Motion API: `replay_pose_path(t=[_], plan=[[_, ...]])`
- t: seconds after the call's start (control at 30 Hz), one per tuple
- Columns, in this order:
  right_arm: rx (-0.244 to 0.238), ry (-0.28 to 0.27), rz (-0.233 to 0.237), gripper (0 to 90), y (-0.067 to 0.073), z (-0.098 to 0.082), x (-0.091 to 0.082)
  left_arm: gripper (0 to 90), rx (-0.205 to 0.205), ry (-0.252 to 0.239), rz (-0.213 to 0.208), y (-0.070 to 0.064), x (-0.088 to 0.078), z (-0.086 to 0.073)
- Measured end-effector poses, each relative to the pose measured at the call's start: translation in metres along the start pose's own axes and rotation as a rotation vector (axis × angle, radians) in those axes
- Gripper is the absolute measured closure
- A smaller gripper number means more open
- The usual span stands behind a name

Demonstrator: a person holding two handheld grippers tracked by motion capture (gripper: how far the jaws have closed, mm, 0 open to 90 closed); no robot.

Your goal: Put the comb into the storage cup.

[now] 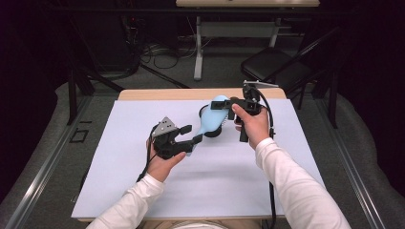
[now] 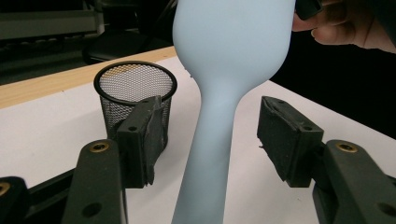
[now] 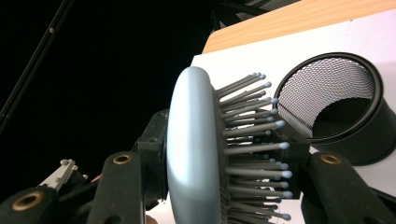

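Note:
A light blue hairbrush (image 1: 210, 120) hangs in the air above the white mat. My right gripper (image 1: 230, 108) is shut on its head, one jaw on the smooth back (image 3: 192, 149) and the other in the bristles (image 3: 254, 154). My left gripper (image 1: 192, 134) stands open, its pads (image 2: 144, 135) on either side of the brush handle (image 2: 212, 140) with a gap on both sides. In the right gripper view, the right gripper (image 3: 224, 154) clamps the brush head edge-on. A black mesh cup (image 2: 135, 84) stands upright on the mat just beyond the brush.
The white mat (image 1: 143, 181) covers most of the wooden table (image 1: 157, 94). In the right gripper view the mesh cup (image 3: 336, 102) sits near the mat's far corner. A folding chair (image 1: 277, 67) and another table's legs (image 1: 198, 52) stand behind.

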State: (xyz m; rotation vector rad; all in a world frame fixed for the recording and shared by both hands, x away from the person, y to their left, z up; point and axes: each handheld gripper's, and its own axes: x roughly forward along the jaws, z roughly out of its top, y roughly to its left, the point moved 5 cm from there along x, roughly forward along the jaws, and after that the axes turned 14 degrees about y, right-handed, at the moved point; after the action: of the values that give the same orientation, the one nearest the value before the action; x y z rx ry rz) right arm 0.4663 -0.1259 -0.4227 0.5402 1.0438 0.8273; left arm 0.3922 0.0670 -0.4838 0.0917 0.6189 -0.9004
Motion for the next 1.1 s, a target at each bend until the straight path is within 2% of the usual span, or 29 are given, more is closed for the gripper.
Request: replay_pose_path(t=[0.17, 0.43, 0.77, 1.0, 1.1], plan=[[0.007, -0.006, -0.008, 49.4, -0.004, 0.001, -0.003, 40.6, 0.0, -0.013, 0.008, 0.0, -0.002, 0.001], [0.016, -0.016, -0.013, 49.4, -0.008, 0.002, -0.007, 40.0, -0.029, -0.036, 0.016, 0.004, -0.007, 0.004], [0.022, -0.025, -0.016, 49.4, -0.01, 0.004, -0.009, 37.9, -0.038, -0.058, 0.069, 0.013, -0.011, 0.005], [0.023, -0.035, -0.024, 49.4, -0.012, 0.005, -0.012, 38.2, -0.04, -0.056, 0.081, 0.019, -0.012, 0.005], [0.022, -0.038, -0.025, 49.3, -0.012, 0.005, -0.014, 36.5, -0.056, -0.043, 0.088, 0.021, -0.012, 0.004]])
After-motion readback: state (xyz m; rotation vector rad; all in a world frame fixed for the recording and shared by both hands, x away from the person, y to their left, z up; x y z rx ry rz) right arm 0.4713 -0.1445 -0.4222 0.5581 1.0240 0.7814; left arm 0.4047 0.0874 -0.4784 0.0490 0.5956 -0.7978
